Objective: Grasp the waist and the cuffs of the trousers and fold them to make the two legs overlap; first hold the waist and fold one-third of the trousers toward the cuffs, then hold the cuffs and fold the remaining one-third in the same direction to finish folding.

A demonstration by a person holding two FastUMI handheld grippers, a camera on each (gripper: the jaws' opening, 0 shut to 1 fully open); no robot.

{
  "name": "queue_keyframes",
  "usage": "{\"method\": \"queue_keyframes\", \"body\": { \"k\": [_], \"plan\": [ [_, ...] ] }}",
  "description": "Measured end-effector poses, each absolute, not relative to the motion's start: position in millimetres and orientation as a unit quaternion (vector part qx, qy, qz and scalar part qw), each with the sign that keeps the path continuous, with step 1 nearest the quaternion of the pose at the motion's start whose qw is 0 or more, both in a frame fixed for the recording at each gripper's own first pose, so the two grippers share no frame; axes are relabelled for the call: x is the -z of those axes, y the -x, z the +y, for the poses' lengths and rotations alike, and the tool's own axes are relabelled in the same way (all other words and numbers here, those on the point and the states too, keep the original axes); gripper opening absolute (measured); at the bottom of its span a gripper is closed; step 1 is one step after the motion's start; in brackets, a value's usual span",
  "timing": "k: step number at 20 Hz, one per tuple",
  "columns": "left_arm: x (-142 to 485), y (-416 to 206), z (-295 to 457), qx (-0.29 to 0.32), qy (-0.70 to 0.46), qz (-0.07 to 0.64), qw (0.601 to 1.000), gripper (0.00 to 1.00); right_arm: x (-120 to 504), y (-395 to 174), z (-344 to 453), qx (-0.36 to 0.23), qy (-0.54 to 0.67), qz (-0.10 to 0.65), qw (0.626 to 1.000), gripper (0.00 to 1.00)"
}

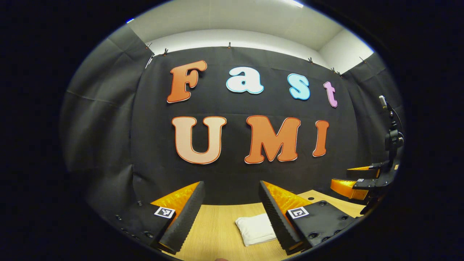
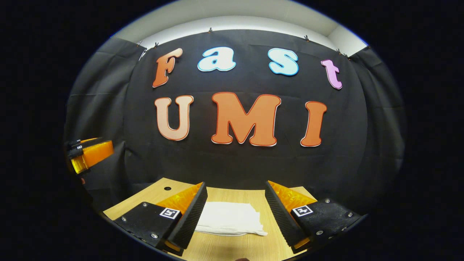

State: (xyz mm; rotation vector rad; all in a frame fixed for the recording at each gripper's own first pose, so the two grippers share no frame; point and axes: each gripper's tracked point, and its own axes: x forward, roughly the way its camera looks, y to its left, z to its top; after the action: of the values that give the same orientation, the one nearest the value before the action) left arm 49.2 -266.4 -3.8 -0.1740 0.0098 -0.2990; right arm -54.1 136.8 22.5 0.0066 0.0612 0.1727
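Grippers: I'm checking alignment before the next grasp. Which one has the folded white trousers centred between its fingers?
The right gripper: the trousers lie between its fingers. The left gripper's right finger overlaps them.

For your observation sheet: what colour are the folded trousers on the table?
White trousers, clearest in the right gripper view.

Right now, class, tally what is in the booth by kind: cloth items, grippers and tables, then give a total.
Folded white cloth trousers: 1
Grippers, left gripper and right gripper, fingers apart: 2
Light wooden table: 1
Total: 4
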Motion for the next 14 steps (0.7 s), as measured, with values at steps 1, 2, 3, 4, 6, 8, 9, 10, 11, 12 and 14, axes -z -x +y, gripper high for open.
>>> {"method": "queue_keyframes", "body": {
  "k": [1,2,3,4,6,8,9,10,11,12,14],
  "plan": [
    [4,-48,-265,0.150,0.088,0.005,0.985,0.95,-22,55,137,-0.083,0.000,0.033,0.996,0.96],
    [5,-48,-264,0.151,0.090,0.005,0.984,0.95,-23,58,139,-0.079,0.003,0.033,0.996,0.96],
    [5,-49,-265,0.156,0.095,0.005,0.983,0.97,-26,60,138,-0.072,0.006,0.028,0.997,0.96],
    [5,-48,-264,0.158,0.097,0.005,0.983,0.99,-29,61,139,-0.069,0.008,0.024,0.997,0.96],
    [4,-49,-262,0.162,0.100,0.006,0.982,0.95,-38,64,143,-0.067,0.019,0.017,0.997,0.96],
    [3,-49,-257,0.159,0.102,0.007,0.982,0.95,-53,67,146,-0.069,0.029,0.004,0.997,0.97],
    [3,-49,-256,0.160,0.104,0.008,0.982,0.95,-63,69,149,-0.073,0.032,-0.004,0.997,0.97],
    [0,-49,-255,0.159,0.105,0.004,0.982,0.95,-70,70,150,-0.075,0.033,-0.010,0.997,0.97],
    [-1,-51,-254,0.159,0.103,0.002,0.982,0.97,-78,73,150,-0.074,0.034,-0.017,0.997,0.97],
    [-4,-51,-252,0.158,0.101,0.000,0.982,0.95,-83,76,148,-0.075,0.035,-0.021,0.996,0.97],
    [-7,-52,-251,0.153,0.097,-0.004,0.983,0.95,-93,81,142,-0.075,0.039,-0.028,0.996,0.98]
  ]
}}
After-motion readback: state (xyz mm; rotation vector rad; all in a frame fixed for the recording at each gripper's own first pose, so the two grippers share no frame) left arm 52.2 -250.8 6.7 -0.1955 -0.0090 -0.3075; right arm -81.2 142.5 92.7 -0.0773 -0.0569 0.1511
